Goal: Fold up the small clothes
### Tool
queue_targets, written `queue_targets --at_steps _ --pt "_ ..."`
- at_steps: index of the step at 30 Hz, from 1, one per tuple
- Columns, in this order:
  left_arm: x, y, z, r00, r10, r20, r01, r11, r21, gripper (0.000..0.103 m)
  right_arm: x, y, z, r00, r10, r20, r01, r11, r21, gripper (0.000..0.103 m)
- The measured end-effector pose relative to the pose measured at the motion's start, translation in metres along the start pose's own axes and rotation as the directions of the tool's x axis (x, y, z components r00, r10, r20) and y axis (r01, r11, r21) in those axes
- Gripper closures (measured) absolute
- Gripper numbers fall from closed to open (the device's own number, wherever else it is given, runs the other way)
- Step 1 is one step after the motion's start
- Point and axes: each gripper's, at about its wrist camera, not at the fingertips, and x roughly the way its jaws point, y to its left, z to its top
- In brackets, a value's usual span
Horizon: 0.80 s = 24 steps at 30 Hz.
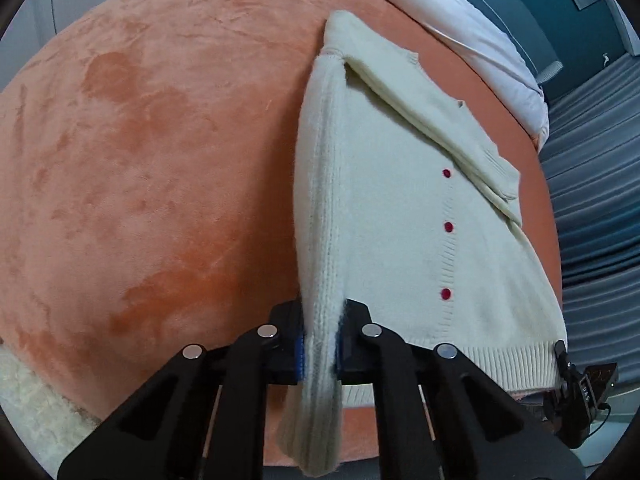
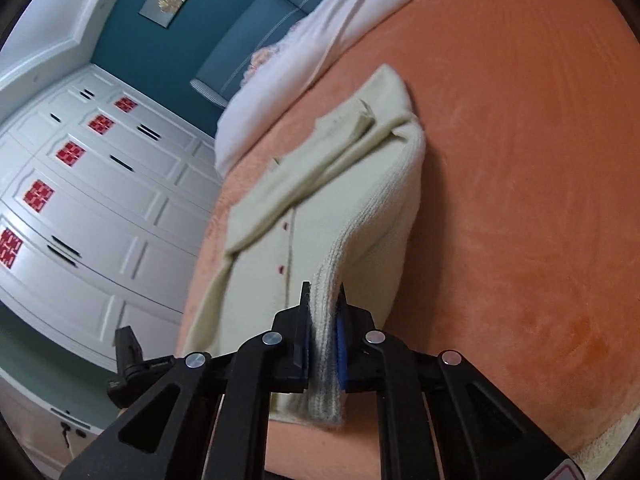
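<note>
A cream knit cardigan (image 1: 400, 216) with red buttons lies on an orange blanket (image 1: 160, 160). One sleeve is folded across its front. My left gripper (image 1: 322, 344) is shut on the other sleeve's cuff, held up off the blanket at the near side. In the right wrist view my right gripper (image 2: 324, 344) is shut on a ribbed edge of the cardigan (image 2: 320, 184), lifted above the blanket (image 2: 520, 160). The other gripper shows at the hem corner in the left wrist view (image 1: 576, 396) and at the lower left of the right wrist view (image 2: 128, 364).
A white duvet (image 1: 480, 40) lies at the far edge of the bed, against a teal headboard (image 2: 256, 52). White wardrobe doors (image 2: 88, 200) with red ornaments stand beside the bed. A fleecy white cloth (image 1: 32, 408) lies at the blanket's near left corner.
</note>
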Motion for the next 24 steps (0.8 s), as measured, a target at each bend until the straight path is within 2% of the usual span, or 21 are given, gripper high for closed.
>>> queue_targets --at_steps 3,5,8,10,12,14,15,16,18,20,22,24 --pt "-0.028 0.000 -0.014 1.000 -0.025 -0.010 0.025 0.999 0.035 0.096 -0.028 0.003 -0.008 1.000 0.008 0.012 -0.008 1.000 -0.018 0.094" --pt "-0.041 0.001 -0.030 0.999 -0.026 -0.033 0.028 0.998 0.054 0.096 -0.042 0.001 -0.016 1.000 0.015 -0.010 -0.015 1.000 -0.019 0.094" --pt "-0.060 0.009 -0.067 0.997 -0.002 -0.076 0.009 0.996 0.093 0.096 -0.065 -0.003 -0.042 0.992 -0.028 -0.119 0.022 0.998 -0.058 0.094" --pt "-0.075 0.021 -0.098 0.993 0.008 -0.115 0.003 0.995 0.099 0.096 -0.076 -0.002 -0.068 0.964 -0.079 -0.254 0.050 0.992 -0.118 0.094" --pt "-0.091 0.035 -0.131 0.988 0.018 -0.151 -0.005 0.996 0.090 0.096 -0.091 -0.001 -0.098 0.908 -0.149 -0.392 0.074 0.977 -0.200 0.094" --pt "-0.106 0.049 -0.163 0.982 0.037 -0.184 -0.023 0.997 0.074 0.096 -0.111 0.001 -0.124 0.856 -0.188 -0.481 0.078 0.968 -0.240 0.094" --pt "-0.113 0.053 -0.173 0.980 0.035 -0.194 -0.024 0.998 0.059 0.096 -0.121 0.005 -0.131 0.846 -0.189 -0.499 0.075 0.968 -0.241 0.094" --pt "-0.120 0.057 -0.182 0.979 0.029 -0.200 -0.022 0.999 0.034 0.096 -0.130 0.011 -0.134 0.847 -0.173 -0.502 0.060 0.971 -0.233 0.094" --pt "-0.135 0.055 -0.177 0.985 -0.008 -0.175 0.008 1.000 0.002 0.096 -0.142 0.032 -0.127 0.876 -0.138 -0.463 0.018 0.967 -0.254 0.094" --pt "-0.147 0.038 -0.150 0.994 -0.045 -0.101 0.049 0.998 0.034 0.096 -0.144 0.057 -0.101 0.922 -0.077 -0.378 -0.039 0.956 -0.289 0.094" --pt "-0.153 0.011 -0.106 0.997 -0.076 0.002 0.075 0.991 0.112 0.095 -0.138 0.077 -0.065 0.968 -0.019 -0.250 -0.071 0.937 -0.343 0.094" --pt "-0.151 -0.013 -0.062 0.990 -0.097 0.104 0.078 0.983 0.166 0.095 -0.124 0.081 -0.027 0.993 0.048 -0.108 -0.085 0.926 -0.367 0.094"
